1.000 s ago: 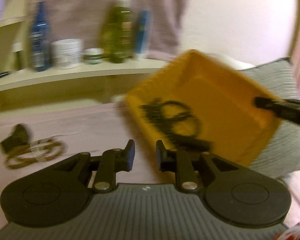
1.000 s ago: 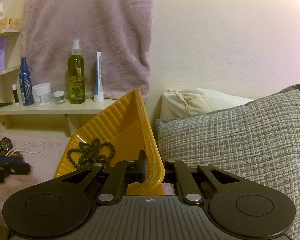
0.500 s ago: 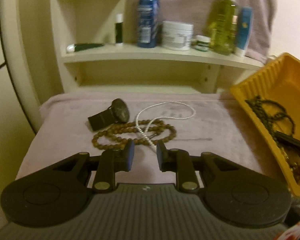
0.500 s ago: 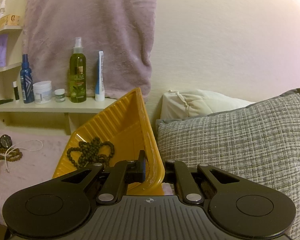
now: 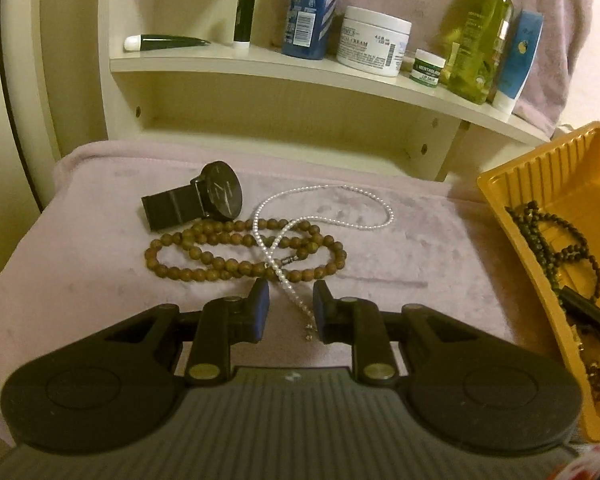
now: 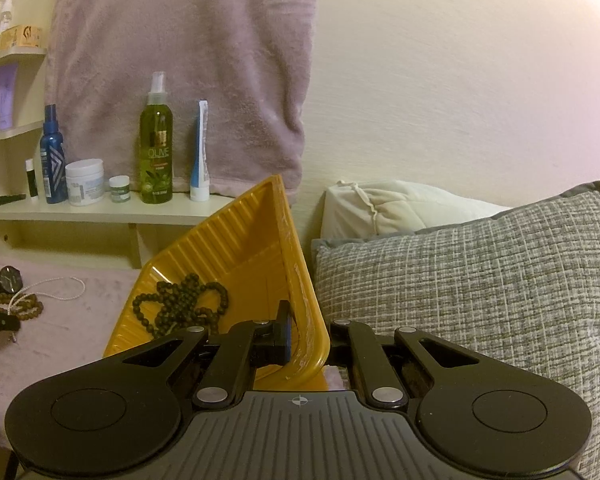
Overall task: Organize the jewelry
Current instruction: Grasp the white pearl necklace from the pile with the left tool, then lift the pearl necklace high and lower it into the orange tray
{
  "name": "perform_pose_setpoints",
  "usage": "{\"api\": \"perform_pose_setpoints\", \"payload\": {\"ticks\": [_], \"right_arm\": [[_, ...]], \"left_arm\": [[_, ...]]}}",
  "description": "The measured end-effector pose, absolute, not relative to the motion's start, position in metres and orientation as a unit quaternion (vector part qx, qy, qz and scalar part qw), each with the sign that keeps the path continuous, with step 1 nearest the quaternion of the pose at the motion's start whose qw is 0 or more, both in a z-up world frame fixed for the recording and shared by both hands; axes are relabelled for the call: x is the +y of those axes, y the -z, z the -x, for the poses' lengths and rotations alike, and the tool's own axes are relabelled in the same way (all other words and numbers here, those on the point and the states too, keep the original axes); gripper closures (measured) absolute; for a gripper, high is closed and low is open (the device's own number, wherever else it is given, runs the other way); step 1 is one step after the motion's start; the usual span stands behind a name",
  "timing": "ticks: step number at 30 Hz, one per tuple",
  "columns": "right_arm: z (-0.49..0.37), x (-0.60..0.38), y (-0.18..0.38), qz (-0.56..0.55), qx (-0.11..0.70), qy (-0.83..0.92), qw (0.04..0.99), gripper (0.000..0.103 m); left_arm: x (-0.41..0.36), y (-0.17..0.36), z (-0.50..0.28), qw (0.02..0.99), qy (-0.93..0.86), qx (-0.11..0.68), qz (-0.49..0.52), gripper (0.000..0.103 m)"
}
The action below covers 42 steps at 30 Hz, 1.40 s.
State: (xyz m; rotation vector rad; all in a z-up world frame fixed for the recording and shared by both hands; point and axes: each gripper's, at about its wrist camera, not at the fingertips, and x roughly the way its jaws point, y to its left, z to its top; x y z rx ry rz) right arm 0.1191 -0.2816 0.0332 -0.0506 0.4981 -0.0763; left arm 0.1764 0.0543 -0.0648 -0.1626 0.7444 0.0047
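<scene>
My left gripper is open, its jaws on either side of the near end of a white pearl necklace on the pink cloth. The pearls cross a brown bead necklace. A black watch lies behind them. My right gripper is shut on the rim of the yellow tray, which is tilted up. Dark beads lie in the tray. The tray also shows at the right of the left wrist view, with dark beads and other dark items inside.
A cream shelf behind the cloth holds a blue bottle, a white cream jar, a green bottle and tubes. A grey woven pillow and a white pillow lie right of the tray.
My left gripper swung left from the tray to the jewelry on the cloth and moved closer, down over the pearl necklace's end. My right gripper kept hold of the tray.
</scene>
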Motion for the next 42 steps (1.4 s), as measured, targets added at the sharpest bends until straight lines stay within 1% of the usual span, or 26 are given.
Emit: {"api": "perform_pose_setpoints", "payload": {"ticks": [2, 4, 5, 8, 16, 28, 37, 42], "right_arm": [[-0.119, -0.282, -0.033, 0.025, 0.247, 0.038, 0.968, 0.095], [-0.119, -0.282, -0.033, 0.025, 0.247, 0.038, 0.968, 0.095], [-0.119, -0.282, -0.033, 0.025, 0.247, 0.038, 0.968, 0.095], [-0.120, -0.282, -0.033, 0.025, 0.247, 0.038, 0.968, 0.095], [-0.120, -0.282, -0.033, 0.025, 0.246, 0.037, 0.968, 0.095], [-0.121, -0.280, -0.034, 0.027, 0.245, 0.036, 0.968, 0.095], [-0.121, -0.280, -0.035, 0.026, 0.245, 0.036, 0.969, 0.095], [-0.121, -0.280, -0.035, 0.025, 0.244, 0.036, 0.969, 0.095]], "left_arm": [[0.053, 0.065, -0.177, 0.929, -0.003, 0.363, 0.076, 0.083], [0.054, 0.065, -0.177, 0.929, 0.000, 0.364, 0.073, 0.089], [0.055, 0.065, -0.177, 0.928, 0.004, 0.365, 0.073, 0.097], [0.060, 0.062, -0.174, 0.929, 0.007, 0.363, 0.072, 0.102], [0.067, 0.035, -0.162, 0.942, 0.026, 0.333, 0.047, 0.102], [0.087, -0.042, -0.168, 0.962, 0.059, 0.265, 0.038, 0.102], [0.070, -0.102, -0.175, 0.974, 0.099, 0.205, 0.008, 0.102], [0.050, -0.125, -0.174, 0.973, 0.132, 0.188, -0.006, 0.102]]}}
